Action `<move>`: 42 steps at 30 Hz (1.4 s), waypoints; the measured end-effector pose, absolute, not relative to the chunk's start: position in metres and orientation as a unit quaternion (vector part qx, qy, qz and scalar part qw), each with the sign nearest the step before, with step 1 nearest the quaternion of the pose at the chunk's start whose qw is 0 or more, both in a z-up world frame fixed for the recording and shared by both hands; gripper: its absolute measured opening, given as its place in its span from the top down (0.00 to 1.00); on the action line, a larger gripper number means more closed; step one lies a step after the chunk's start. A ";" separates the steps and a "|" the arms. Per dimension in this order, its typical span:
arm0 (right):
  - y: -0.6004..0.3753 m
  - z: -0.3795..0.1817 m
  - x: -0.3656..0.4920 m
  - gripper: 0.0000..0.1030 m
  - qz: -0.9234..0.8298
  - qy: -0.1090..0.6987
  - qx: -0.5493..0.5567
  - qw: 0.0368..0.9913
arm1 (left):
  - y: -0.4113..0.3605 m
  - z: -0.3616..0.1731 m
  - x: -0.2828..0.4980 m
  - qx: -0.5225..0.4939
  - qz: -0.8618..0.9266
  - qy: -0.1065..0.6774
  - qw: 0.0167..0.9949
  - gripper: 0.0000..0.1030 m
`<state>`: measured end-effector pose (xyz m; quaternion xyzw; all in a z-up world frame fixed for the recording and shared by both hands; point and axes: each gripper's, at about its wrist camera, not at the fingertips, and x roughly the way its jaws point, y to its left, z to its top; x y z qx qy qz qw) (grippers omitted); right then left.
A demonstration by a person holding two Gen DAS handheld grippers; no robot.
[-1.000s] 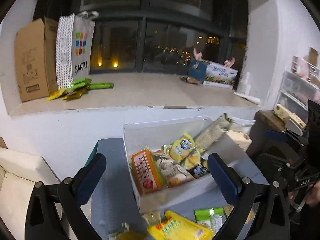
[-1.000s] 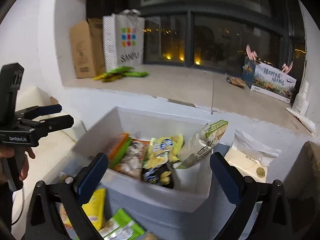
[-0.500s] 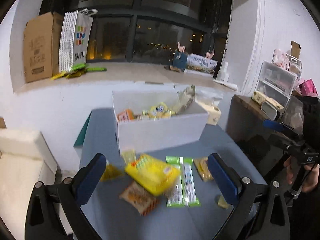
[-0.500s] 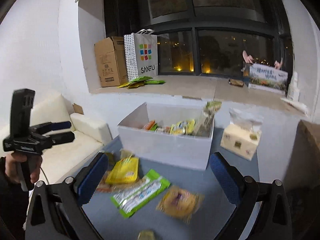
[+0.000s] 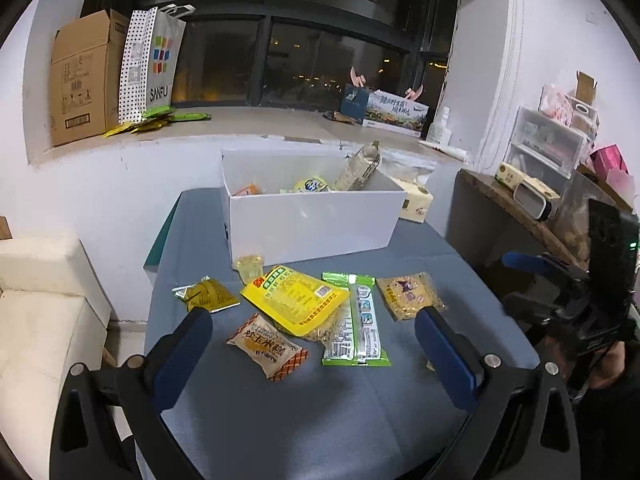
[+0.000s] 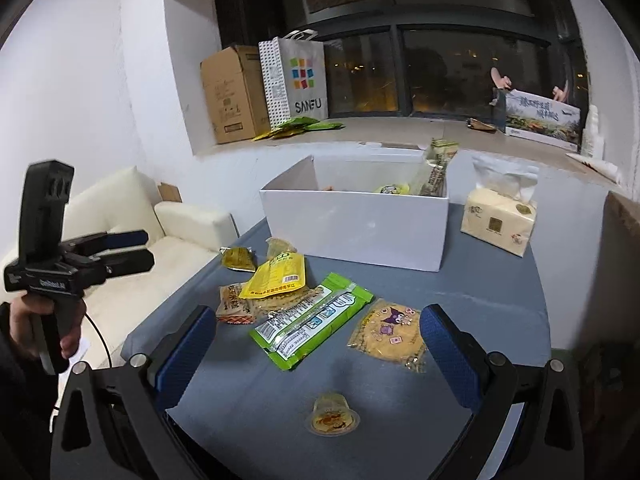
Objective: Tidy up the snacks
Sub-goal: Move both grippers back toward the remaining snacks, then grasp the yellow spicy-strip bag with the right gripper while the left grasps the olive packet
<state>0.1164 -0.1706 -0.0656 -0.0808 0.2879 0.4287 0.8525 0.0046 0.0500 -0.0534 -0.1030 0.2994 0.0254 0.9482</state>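
Scene: two handheld tools hover over a blue tabletop [image 5: 280, 420] strewn with snacks, a white box [image 5: 316, 220] standing beyond them.
Left tool [image 5: 314, 354]: jaws spread wide, nothing between them; seen from the right wrist view, it is held up and off to the left of the tabletop by a hand [image 6: 40, 324].
Right tool [image 6: 318, 350]: jaws likewise parted and empty, poised above the near edge of the tabletop.
Snacks ahead of the left tool: a yellow bag [image 5: 296, 298] lies on top of the pile, an orange cake packet [image 5: 266, 346] just ahead of the left finger, a green packet [image 5: 356, 320] beside it, a dark-gold packet [image 5: 206, 294] further left.
Snacks ahead of the right tool: a jelly cup [image 6: 330, 420] sits closest, between the fingers; a cartoon-print packet [image 6: 390, 334] lies ahead near the right finger.
Box: already holds several packets, one leaning tall at its right end.
Step in hand: apparently choosing the next loose snack, part of the sorting done.
Next move: likely lower one tool onto a single packet, close on its edge, and carry it forward over the box wall.
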 end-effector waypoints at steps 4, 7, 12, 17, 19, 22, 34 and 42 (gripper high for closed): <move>-0.146 -0.069 0.120 0.00 0.441 0.293 -0.109 0.841 | 0.054 -0.050 -0.002 -0.098 0.038 0.294 0.950 0.00; -0.120 -0.078 0.124 0.00 0.446 0.300 -0.139 0.832 | 0.056 -0.049 -0.006 -0.095 0.042 0.293 0.951 0.00; -0.073 -0.100 0.142 0.00 0.442 0.340 -0.169 0.813 | 0.067 -0.053 -0.016 -0.103 0.051 0.290 0.950 0.00; -0.010 -0.118 0.159 0.00 0.440 0.352 -0.225 0.795 | 0.078 -0.057 -0.025 -0.115 0.059 0.287 0.949 0.00; 0.016 -0.127 0.168 0.00 0.442 0.366 -0.243 0.782 | 0.082 -0.059 -0.027 -0.117 0.064 0.287 0.949 0.00; 0.053 -0.147 0.184 0.00 0.437 0.397 -0.262 0.764 | 0.091 -0.062 -0.033 -0.126 0.070 0.286 0.947 0.00; 0.090 -0.191 0.217 0.33 0.418 0.448 -0.286 0.736 | 0.107 -0.080 -0.035 -0.146 0.085 0.298 0.940 0.00; 0.045 -0.150 0.209 0.53 0.450 0.408 -0.247 0.755 | 0.104 -0.094 -0.019 -0.141 0.071 0.314 0.936 0.00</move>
